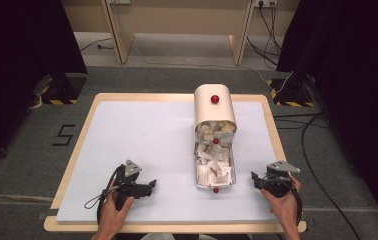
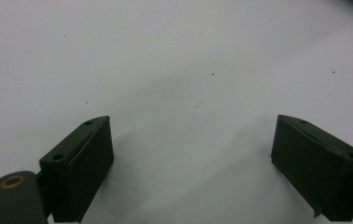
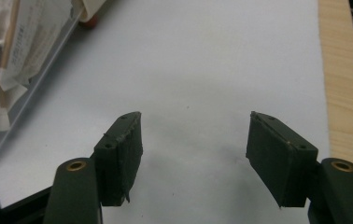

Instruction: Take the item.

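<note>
Left gripper [image 1: 149, 186]: lower left, jaws gaping, nothing between.
Right gripper [image 1: 255, 178]: lower right, jaws gaping, sitting empty.
Box [image 1: 215, 150]: centre, drawer hanging open.

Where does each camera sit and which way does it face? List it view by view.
High view: above the person's side, looking forward and down at the table and open box; forearms, left gripper, right gripper.
Left gripper view: on that gripper, facing bare tabletop; open jaws.
Right gripper view: facing tabletop, box edge; open jaws.
Shared: the box, the white tabletop.
</note>
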